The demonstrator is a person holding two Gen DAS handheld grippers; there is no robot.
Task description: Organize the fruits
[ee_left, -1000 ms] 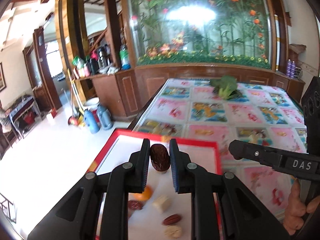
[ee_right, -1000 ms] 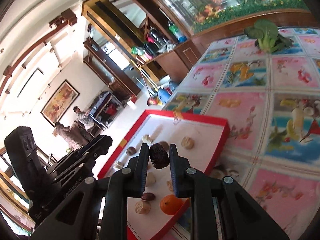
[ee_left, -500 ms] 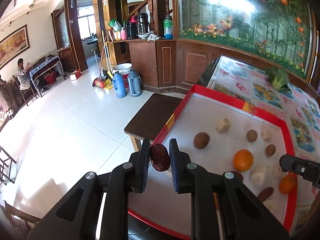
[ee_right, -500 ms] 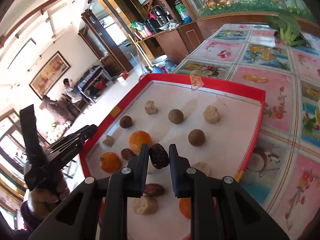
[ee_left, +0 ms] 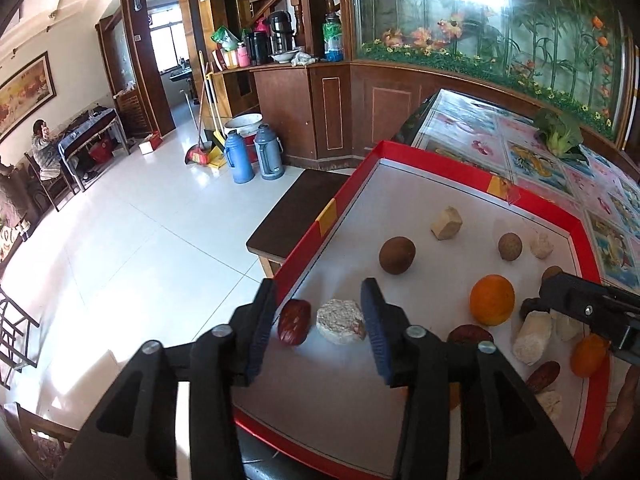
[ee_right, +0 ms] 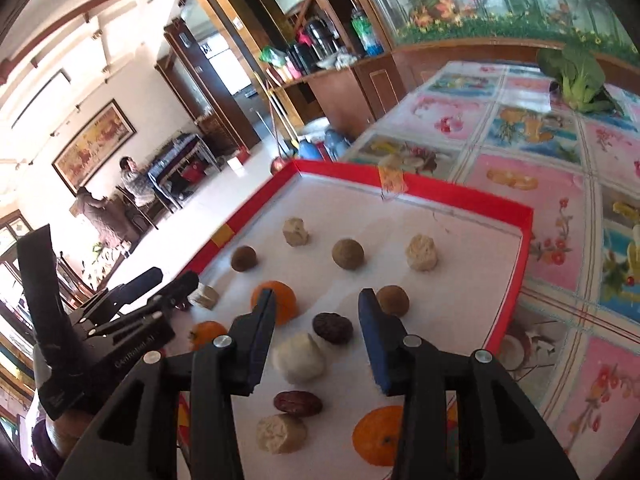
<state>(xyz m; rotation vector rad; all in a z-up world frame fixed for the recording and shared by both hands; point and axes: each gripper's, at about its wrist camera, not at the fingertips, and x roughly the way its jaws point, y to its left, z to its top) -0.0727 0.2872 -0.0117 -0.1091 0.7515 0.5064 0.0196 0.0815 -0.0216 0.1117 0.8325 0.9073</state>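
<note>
A red-rimmed tray (ee_left: 362, 182) with a white floor holds several fruits and pale cake pieces. My left gripper (ee_left: 318, 292) hovers over the tray's near left corner with its jaws opening. A red date (ee_left: 294, 322) lies on the tray just inside its left finger, beside a round white cake (ee_left: 341, 321), and neither pad presses on it. My right gripper (ee_right: 317, 300) is also opening, over the tray's middle. A dark wrinkled date (ee_right: 332, 328) lies loose between its fingers, next to a white lump (ee_right: 298, 358). Each gripper shows in the other's view: the right gripper (ee_left: 588, 312), the left gripper (ee_right: 160, 296).
Oranges (ee_left: 492, 300) (ee_right: 378, 430), brown round fruits (ee_left: 397, 255) (ee_right: 348, 254) and another date (ee_right: 298, 403) lie scattered in the tray. A leafy green vegetable (ee_right: 576, 76) sits far back on the patterned tablecloth (ee_right: 560, 208). A dark stool (ee_left: 296, 212) stands beyond the tray's left edge.
Both grippers went from shut on a date to open, and each date now lies on the tray. Earlier, both swung in low over the tray.
</note>
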